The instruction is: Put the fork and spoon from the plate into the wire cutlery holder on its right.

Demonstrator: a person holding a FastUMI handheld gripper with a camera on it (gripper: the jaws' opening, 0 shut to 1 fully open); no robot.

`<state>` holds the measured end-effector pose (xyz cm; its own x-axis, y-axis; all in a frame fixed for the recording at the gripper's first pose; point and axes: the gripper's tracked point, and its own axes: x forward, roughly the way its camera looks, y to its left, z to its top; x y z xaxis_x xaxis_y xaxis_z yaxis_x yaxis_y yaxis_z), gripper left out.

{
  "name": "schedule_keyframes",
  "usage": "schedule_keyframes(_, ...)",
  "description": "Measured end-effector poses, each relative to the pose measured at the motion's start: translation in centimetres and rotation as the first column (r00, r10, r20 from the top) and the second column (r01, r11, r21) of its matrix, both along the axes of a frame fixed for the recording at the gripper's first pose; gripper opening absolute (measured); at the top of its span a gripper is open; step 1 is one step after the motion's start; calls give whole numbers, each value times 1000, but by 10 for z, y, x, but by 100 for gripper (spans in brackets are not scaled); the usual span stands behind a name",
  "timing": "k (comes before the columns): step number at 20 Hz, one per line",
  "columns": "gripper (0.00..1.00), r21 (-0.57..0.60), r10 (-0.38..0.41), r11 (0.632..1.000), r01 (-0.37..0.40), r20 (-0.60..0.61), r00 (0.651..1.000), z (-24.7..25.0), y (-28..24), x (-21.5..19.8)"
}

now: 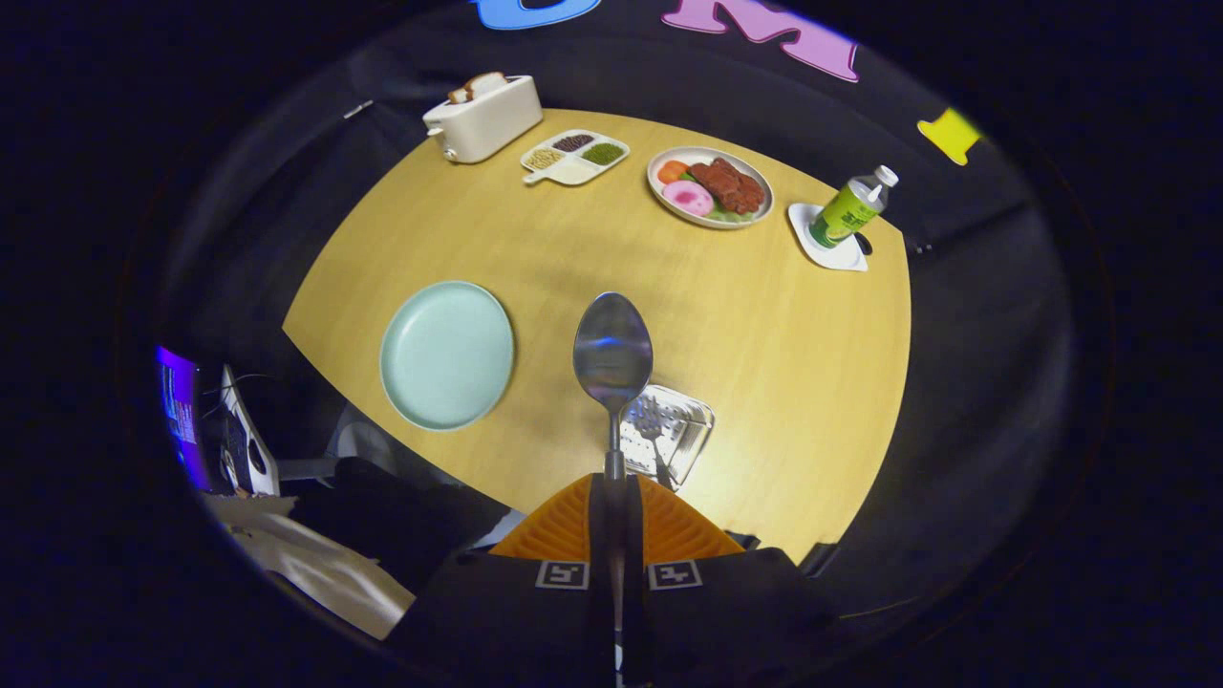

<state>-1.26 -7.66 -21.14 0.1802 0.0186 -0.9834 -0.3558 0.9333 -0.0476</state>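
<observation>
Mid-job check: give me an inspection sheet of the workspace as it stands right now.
Surface: wooden table, bare in the middle.
Job's things: spoon gripped by its handle, bowl forward; fork already in the wire cutlery holder; pale green plate left of holder.
Clutter: toaster, divided dish of grains, food plate, green bottle on a white coaster, all along the far edge.
Claw: claw shut on spoon.
Cables: nothing seen.
Surroundings: black cloth booth wall.
</observation>
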Motion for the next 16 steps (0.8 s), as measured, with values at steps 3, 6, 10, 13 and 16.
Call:
schedule_keyframes(3,8,-53,13,998,-19,-120,993,-18,-31,-23)
schedule_keyframes(6,8,-130,36,989,-66,-224,974,-38,-55,-33)
schedule_keyframes(10,8,-113,22,992,-61,-321,947,-53,-47,-30)
schedule_keyframes(13,8,-119,21,990,-79,-423,906,-55,-45,-29)
schedule_keyframes(16,8,-135,13,987,-89,-485,874,-63,-43,-25)
